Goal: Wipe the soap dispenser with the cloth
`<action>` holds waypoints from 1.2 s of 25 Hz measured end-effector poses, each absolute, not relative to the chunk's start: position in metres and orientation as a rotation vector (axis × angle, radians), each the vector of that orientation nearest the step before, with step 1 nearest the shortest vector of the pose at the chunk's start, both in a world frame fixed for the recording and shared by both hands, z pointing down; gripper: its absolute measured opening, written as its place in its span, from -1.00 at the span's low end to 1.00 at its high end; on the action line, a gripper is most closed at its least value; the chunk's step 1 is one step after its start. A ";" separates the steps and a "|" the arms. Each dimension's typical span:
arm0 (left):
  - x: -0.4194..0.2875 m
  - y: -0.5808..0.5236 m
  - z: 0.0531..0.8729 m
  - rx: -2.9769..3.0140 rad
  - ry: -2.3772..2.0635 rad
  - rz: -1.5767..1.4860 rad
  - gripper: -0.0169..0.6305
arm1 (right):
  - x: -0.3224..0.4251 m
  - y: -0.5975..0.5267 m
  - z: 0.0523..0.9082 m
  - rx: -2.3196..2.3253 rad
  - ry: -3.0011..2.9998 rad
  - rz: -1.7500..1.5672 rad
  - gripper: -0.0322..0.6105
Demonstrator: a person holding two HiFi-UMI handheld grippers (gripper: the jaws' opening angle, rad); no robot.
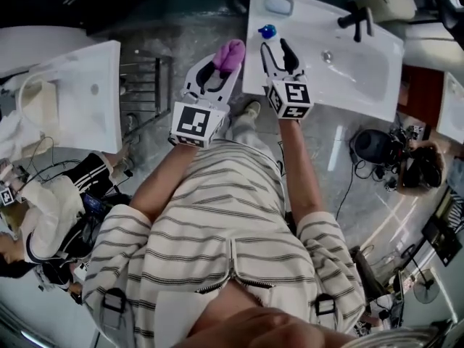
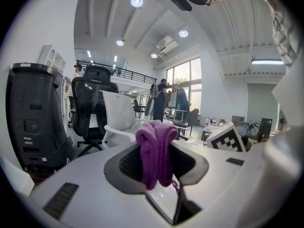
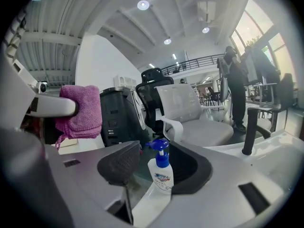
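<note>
The soap dispenser (image 1: 267, 30), a white bottle with a blue pump, stands on the near left corner of the white sink (image 1: 362, 71). My right gripper (image 1: 279, 53) is open just short of it. In the right gripper view the soap dispenser (image 3: 160, 175) shows upright in the gap of the right gripper (image 3: 156, 167), clear of both pads. My left gripper (image 1: 217, 67) is to the left, shut on a purple cloth (image 1: 230, 55). The left gripper view shows the cloth (image 2: 156, 151) folded and pinched in the left gripper (image 2: 156, 160). The cloth (image 3: 80, 110) also appears at the left of the right gripper view.
A black faucet (image 1: 355, 20) stands at the sink's far side, with a soap dish (image 1: 278, 4) at the back left corner. A second white basin (image 1: 80, 93) and a metal rack (image 1: 148, 85) are at the left. A person (image 1: 43, 216) sits at lower left. Office chairs (image 2: 95, 108) stand beyond.
</note>
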State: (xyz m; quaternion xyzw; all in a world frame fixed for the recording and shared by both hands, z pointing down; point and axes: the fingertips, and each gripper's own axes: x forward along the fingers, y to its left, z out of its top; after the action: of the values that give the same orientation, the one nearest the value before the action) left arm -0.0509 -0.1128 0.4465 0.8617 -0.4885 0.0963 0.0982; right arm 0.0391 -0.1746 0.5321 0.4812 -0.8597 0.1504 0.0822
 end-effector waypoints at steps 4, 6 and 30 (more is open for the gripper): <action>-0.052 -0.111 0.442 2.556 -1.447 0.269 -0.54 | 0.040 -0.165 0.508 1.458 -2.608 0.426 -0.41; -0.053 -0.108 0.437 2.562 -1.450 0.265 -0.54 | 0.039 -0.158 0.493 1.460 -2.632 0.410 -0.47; -0.043 -0.113 0.404 2.681 -1.468 0.204 -0.54 | 0.049 -0.113 0.396 1.591 -2.714 0.283 -0.89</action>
State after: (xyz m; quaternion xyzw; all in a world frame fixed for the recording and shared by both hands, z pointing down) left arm -0.0427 -0.1129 0.4044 0.8746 -0.4787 0.0664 0.0390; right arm 0.0494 -0.1129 0.3961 0.5036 -0.8593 0.0895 -0.0086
